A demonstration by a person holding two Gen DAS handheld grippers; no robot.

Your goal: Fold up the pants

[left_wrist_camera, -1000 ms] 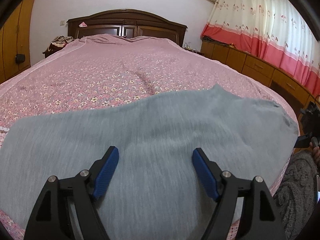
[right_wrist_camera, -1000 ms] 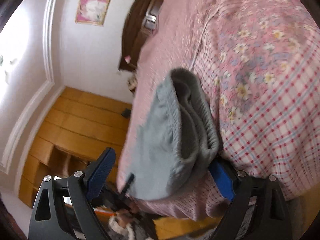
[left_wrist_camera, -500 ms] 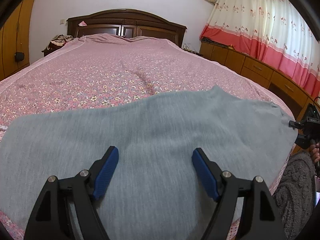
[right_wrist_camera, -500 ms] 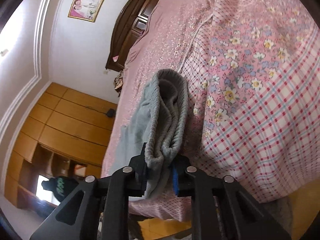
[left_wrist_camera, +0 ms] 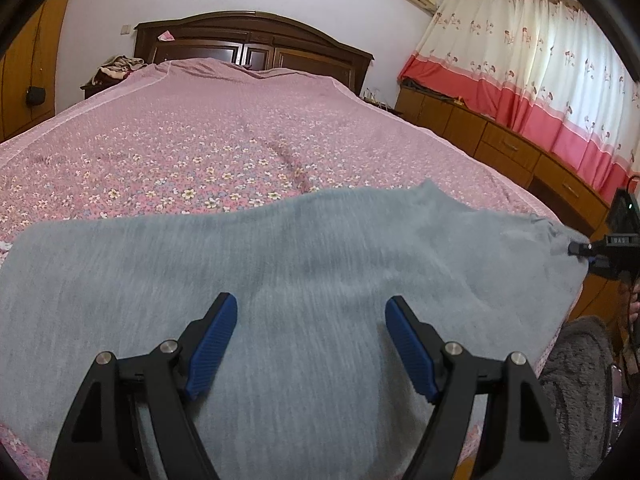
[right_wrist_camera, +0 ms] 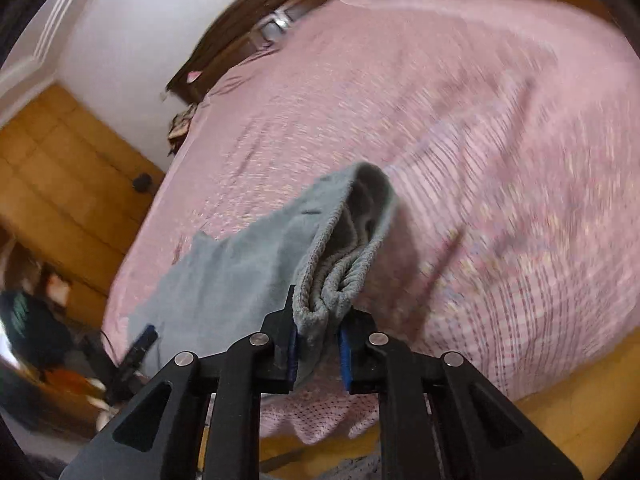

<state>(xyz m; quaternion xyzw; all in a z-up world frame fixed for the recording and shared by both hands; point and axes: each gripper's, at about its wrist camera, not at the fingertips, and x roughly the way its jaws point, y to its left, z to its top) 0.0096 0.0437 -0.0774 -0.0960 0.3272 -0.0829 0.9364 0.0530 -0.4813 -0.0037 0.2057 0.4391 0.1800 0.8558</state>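
The grey pants (left_wrist_camera: 304, 280) lie spread across the near end of the pink floral bed (left_wrist_camera: 208, 148). My left gripper (left_wrist_camera: 311, 312) is open just above the middle of the cloth, holding nothing. My right gripper (right_wrist_camera: 318, 336) is shut on the ribbed waistband of the pants (right_wrist_camera: 332, 276) at the bed's corner, lifting that edge off the bedspread (right_wrist_camera: 500, 184). It also shows in the left wrist view (left_wrist_camera: 580, 247) at the right end of the pants. The left gripper shows at the lower left of the right wrist view (right_wrist_camera: 140, 344).
A dark wooden headboard (left_wrist_camera: 248, 40) stands at the far end. Wooden drawers (left_wrist_camera: 520, 156) under red and cream curtains run along the right. A wooden wardrobe (right_wrist_camera: 52, 172) stands on the left. A grey fleecy sleeve (left_wrist_camera: 580, 380) is at the lower right.
My right gripper has closed on the waistband and swung, lifting it from the bedspread. My left gripper has stayed open in nearly the same place.
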